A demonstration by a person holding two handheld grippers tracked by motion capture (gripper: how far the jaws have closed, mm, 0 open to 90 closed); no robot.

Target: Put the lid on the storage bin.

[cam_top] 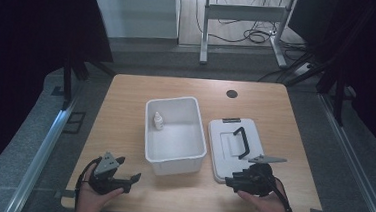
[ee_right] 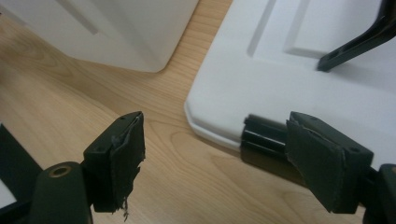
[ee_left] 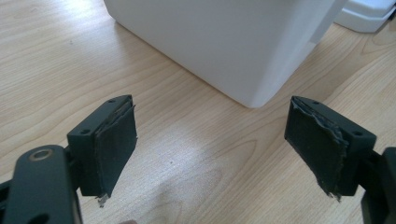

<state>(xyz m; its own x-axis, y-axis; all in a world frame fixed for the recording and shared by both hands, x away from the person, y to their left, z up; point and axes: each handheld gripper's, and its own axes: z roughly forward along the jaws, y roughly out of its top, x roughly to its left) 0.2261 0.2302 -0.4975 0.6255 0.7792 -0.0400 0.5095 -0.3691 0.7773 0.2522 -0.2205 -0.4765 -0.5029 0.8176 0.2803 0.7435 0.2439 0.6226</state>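
High view: white bin (cam_top: 174,155) between both grippers' spread jaws, lid (cam_top: 234,139) just beside.

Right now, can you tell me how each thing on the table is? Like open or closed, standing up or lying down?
Box: open, lid off, upright on the table.
Lid: lying flat beside the box, black handle up.
Little bottle: standing up inside the box, cap on.
Left gripper: open, fingers wide apart, holding nothing.
Right gripper: open, fingers wide apart, at the lid's near edge.
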